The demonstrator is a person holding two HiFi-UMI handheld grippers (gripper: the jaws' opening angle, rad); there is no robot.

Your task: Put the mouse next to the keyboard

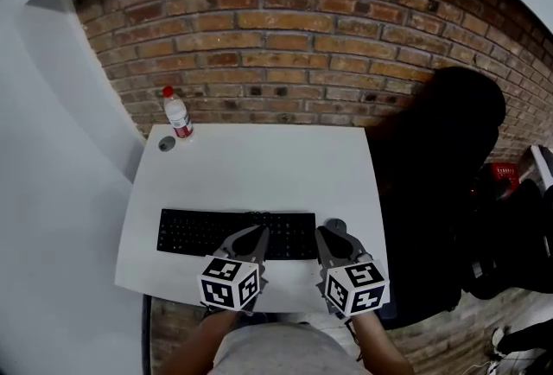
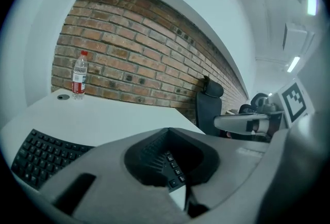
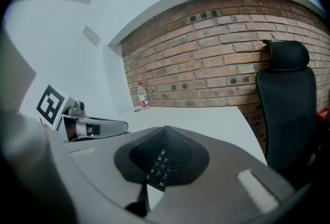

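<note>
A black keyboard lies along the front of the white table. A small grey mouse sits just off the keyboard's right end, partly hidden behind my right gripper. That gripper hovers over the keyboard's right end with its jaws together and nothing between them. My left gripper hangs over the keyboard's right half, also shut and empty. In the left gripper view the keys show at lower left. The right gripper view shows a few keys through the gap below the closed jaws, and no mouse.
A clear water bottle with a red cap stands at the table's far left corner, next to a small round grey cap. A brick wall runs behind the table. A black office chair stands at its right side.
</note>
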